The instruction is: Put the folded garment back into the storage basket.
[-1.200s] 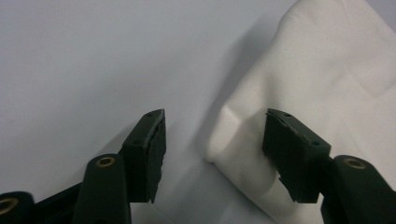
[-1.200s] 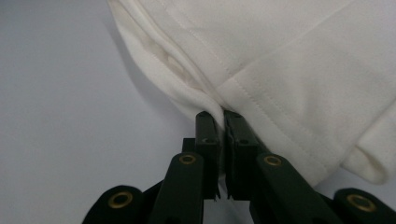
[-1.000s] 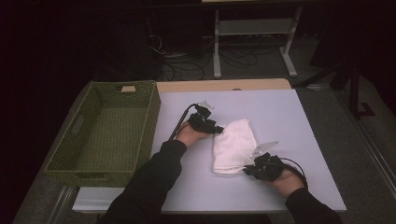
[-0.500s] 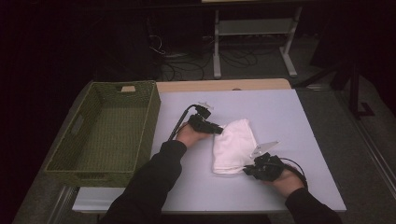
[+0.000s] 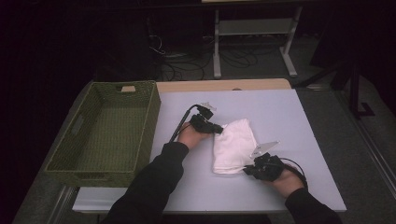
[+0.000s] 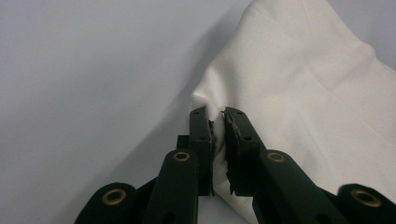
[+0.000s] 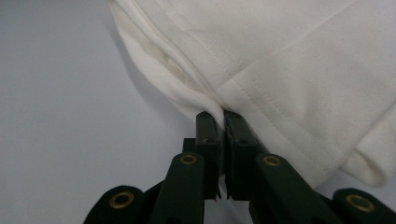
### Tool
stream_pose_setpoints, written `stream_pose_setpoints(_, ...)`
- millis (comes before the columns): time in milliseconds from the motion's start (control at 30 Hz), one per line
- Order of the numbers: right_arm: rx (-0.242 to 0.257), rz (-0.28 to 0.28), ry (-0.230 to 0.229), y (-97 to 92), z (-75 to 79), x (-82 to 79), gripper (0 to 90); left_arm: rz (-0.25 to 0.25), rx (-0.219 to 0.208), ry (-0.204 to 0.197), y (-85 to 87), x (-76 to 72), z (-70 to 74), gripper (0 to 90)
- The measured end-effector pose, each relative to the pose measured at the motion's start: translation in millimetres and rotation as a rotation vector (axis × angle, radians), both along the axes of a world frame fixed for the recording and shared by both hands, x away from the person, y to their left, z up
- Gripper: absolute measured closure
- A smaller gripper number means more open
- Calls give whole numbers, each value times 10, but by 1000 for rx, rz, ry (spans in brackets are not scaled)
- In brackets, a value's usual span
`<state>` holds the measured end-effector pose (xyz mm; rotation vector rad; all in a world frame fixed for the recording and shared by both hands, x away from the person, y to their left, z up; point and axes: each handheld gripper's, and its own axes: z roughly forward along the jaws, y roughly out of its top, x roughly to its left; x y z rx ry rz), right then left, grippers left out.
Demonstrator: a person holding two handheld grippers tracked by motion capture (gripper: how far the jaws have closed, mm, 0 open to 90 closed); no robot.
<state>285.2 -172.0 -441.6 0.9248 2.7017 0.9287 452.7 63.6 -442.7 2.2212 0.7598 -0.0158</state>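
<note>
Black left tongs [image 5: 218, 130]: jaws have just been closing and now pinch a small peak of the cloth [image 5: 235, 145] at its edge, fabric bunched between the pads, as the left gripper view shows [image 6: 219, 125]. Position on the mat: cloth's 10 o'clock corner.

Black right tongs [image 5: 247, 170]: jaws pressed together on a stitched hem of the cloth [image 7: 289, 70], a thin fold caught between the pads [image 7: 223, 122]. Position: cloth's 5 o'clock corner.

Cloth: white, soft, folded into a rough oblong with several layers showing at the near edge; seams and a rolled corner visible in the right gripper view. Lies flat near the middle of the mat [image 5: 299, 121], between the two tongs.

Mat: pale grey-blue, bare around the cloth; nothing lies between tongs and cloth.

Basket [image 5: 149, 121]: green woven, rectangular, at 9 o'clock from the cloth, well apart from it, just beside the mat's left edge.

Table [image 5: 261, 84]: tan edge showing beyond the mat at 12 o'clock.

Frame [image 5: 254, 28]: grey metal legs and shelf, with cables [image 5: 177, 70] on the dark floor, beyond the table at 12 o'clock.
</note>
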Motion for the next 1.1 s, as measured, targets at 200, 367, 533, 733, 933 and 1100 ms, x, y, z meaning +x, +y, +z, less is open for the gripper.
stream_pose_setpoints(200,10,5,-5,-7,17,-5,846,0,-23,-14,22,-16,58,816)
stream_pose_setpoints(367,39,-1,-19,-37,65,-5,847,-3,-46,-26,39,-40,140,816)
stream_pose_setpoints(533,60,-8,-34,-59,105,-7,847,-8,-72,-48,52,-88,248,816)
stream_pose_setpoints(733,95,-25,-50,-105,173,-4,848,-20,-84,-64,67,-121,320,816)
stream_pose_setpoints(933,123,-33,-70,-138,234,17,849,-25,-112,-79,83,-159,409,816)
stream_pose_setpoints(1100,145,-43,-85,-156,283,36,849,-39,-121,-95,82,-206,476,816)
